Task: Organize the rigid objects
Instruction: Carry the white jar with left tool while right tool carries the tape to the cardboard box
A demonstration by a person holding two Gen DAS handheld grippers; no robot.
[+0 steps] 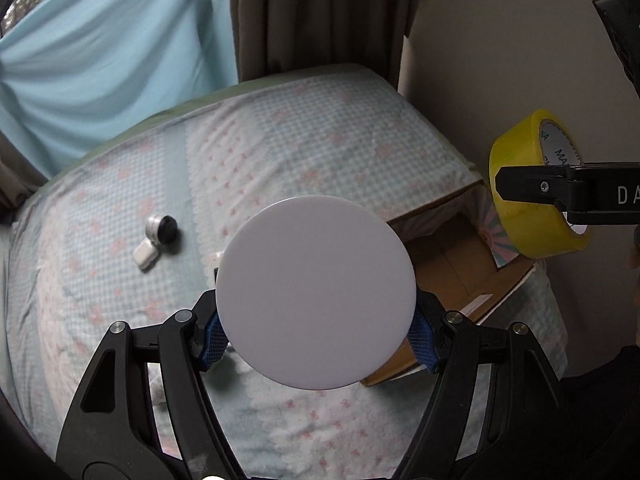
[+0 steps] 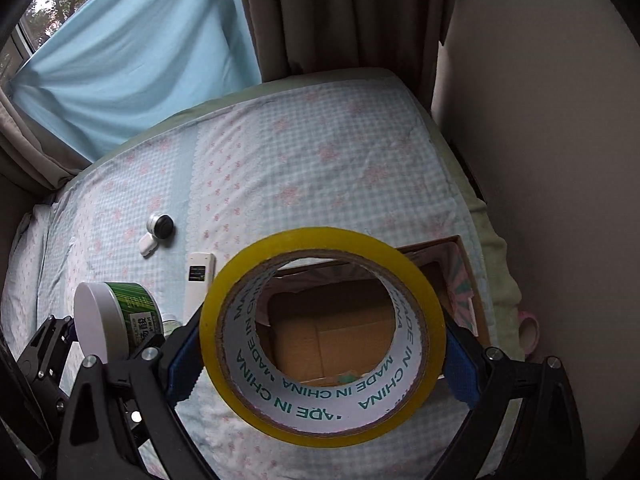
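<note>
Left gripper (image 1: 316, 330) clamping white-lidded jar (image 1: 315, 292), lid hiding label, right gripper (image 2: 322, 360) clamping tape roll (image 2: 323, 336)

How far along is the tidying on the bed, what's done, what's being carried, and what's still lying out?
Done: nothing shows in the visible part of the cardboard box. In hand: the left gripper clamps a white-lidded green jar; the right gripper clamps the yellow tape roll, both held above the bed. Left: a white remote, a small white case and a silver-black round object lie on the bedspread.
</note>
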